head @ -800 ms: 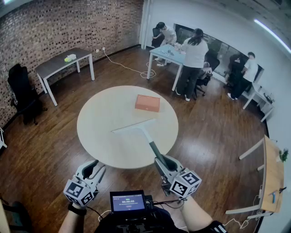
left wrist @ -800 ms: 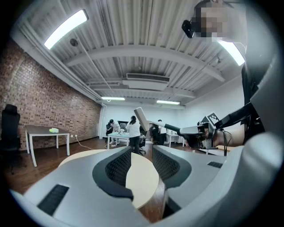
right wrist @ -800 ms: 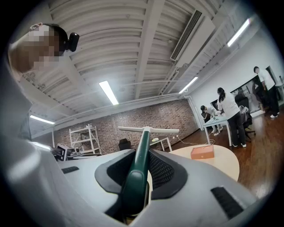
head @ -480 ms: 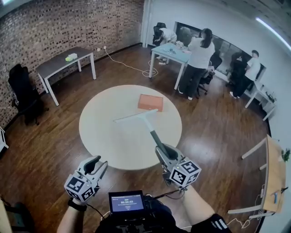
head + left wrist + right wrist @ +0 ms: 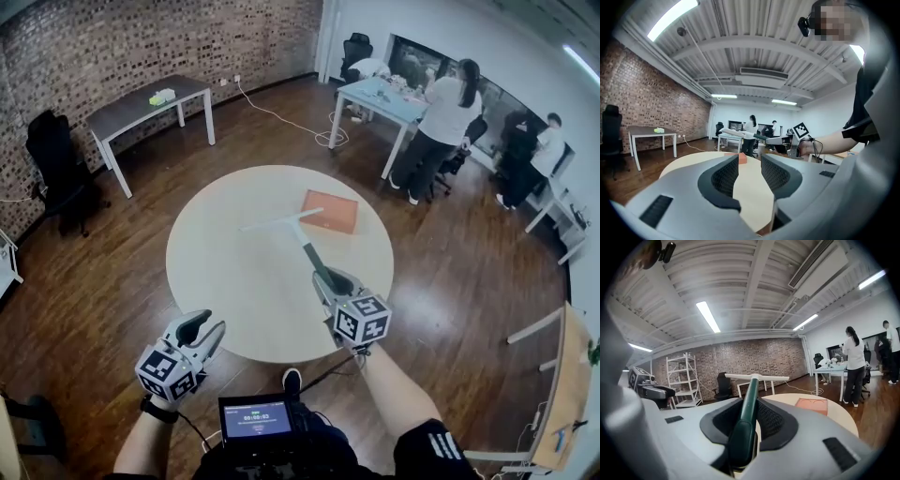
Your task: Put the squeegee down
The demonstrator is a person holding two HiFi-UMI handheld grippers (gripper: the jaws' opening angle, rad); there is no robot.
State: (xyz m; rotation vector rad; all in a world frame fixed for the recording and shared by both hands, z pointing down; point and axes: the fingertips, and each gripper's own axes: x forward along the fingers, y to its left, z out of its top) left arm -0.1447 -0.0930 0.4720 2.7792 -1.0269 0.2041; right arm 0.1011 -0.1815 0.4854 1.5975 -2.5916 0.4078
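My right gripper (image 5: 330,279) has its jaws clamped on the dark green handle of the squeegee (image 5: 298,236). Its blade reaches far over the round worktop (image 5: 225,281), seemingly raised, near the orange pad (image 5: 329,211). Lowering and releasing remain. My left gripper (image 5: 197,333) is empty, jaws narrowly apart.

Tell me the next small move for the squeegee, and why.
Probably lower the right gripper until the squeegee lies on the round table, short of the orange mat. Its jaws are shut on the green handle, and the blade looks raised.
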